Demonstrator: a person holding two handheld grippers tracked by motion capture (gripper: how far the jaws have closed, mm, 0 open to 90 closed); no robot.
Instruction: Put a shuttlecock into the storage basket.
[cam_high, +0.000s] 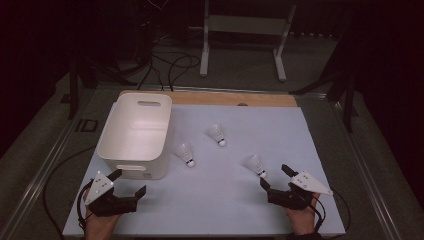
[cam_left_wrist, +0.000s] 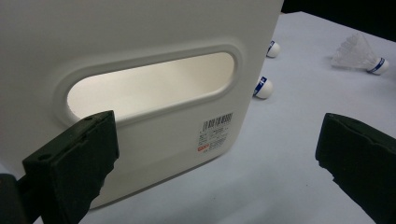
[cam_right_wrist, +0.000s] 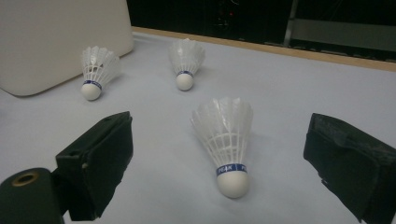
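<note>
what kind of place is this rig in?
Probably a lab or test bench, not a home. A white-topped table stands on a dark floor strewn with cables, a metal stand behind it. Hand-held tongs, left and right, face three shuttlecocks and a white bin.

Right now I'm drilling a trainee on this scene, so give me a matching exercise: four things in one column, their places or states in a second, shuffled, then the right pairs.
Things:
1. White plastic handled bin
2. Nearest white feathered shuttlecock
3. Left black two-jaw tool
4. Far wooden table edge strip

Places or states:
A. Open, jaws by the bin's near corner
B. Along the white table surface's back
C. Lying in front of the right black two-jaw tool
D. Standing on the table's left part

Pairs: 1-D, 2-C, 3-A, 4-B
</note>
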